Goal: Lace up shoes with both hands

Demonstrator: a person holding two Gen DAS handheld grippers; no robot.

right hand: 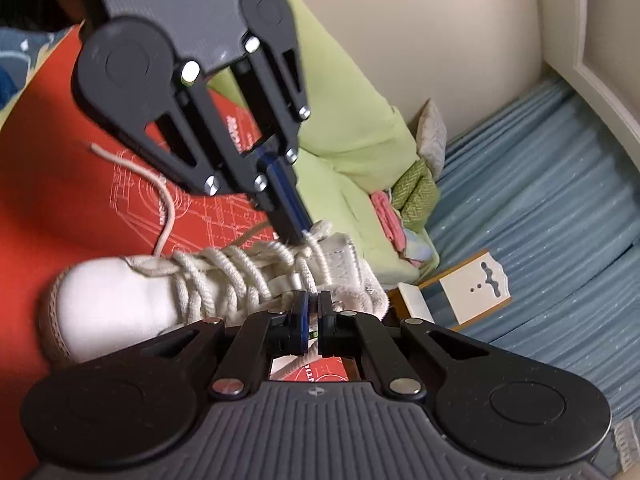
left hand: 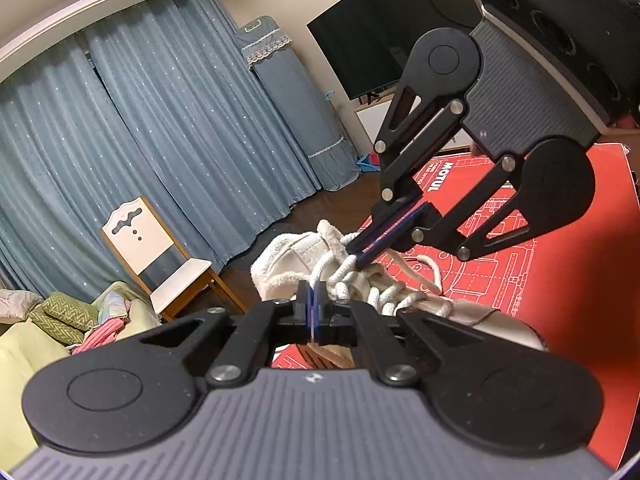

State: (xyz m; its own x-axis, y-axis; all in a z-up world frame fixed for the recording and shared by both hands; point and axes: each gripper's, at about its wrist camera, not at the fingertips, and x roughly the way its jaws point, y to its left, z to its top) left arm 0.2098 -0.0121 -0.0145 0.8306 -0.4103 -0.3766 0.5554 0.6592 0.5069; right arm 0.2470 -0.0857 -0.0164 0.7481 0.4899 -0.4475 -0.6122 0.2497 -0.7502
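A white high-top shoe (left hand: 288, 256) (right hand: 112, 300) with a fleecy collar lies on a red printed mat (left hand: 560, 280) (right hand: 60, 160). Thick cream lace (left hand: 384, 296) (right hand: 236, 272) crosses its front in several rows. My left gripper (left hand: 313, 300) (right hand: 301, 236) is shut on a lace strand at the top eyelets near the collar. My right gripper (left hand: 356, 257) (right hand: 313, 306) comes in from the opposite side and is shut on another strand beside the tongue. The two sets of tips sit close together over the shoe's upper rows. A loose lace end (right hand: 164, 200) trails across the mat.
A white wooden chair (left hand: 152, 248) (right hand: 472, 292) stands before blue curtains (left hand: 180, 140). A green-covered sofa (right hand: 352, 120) holds cushions and folded cloth (left hand: 72, 316). A dark television (left hand: 372, 40) hangs on the far wall. The mat's edge (left hand: 632, 240) lies to the right.
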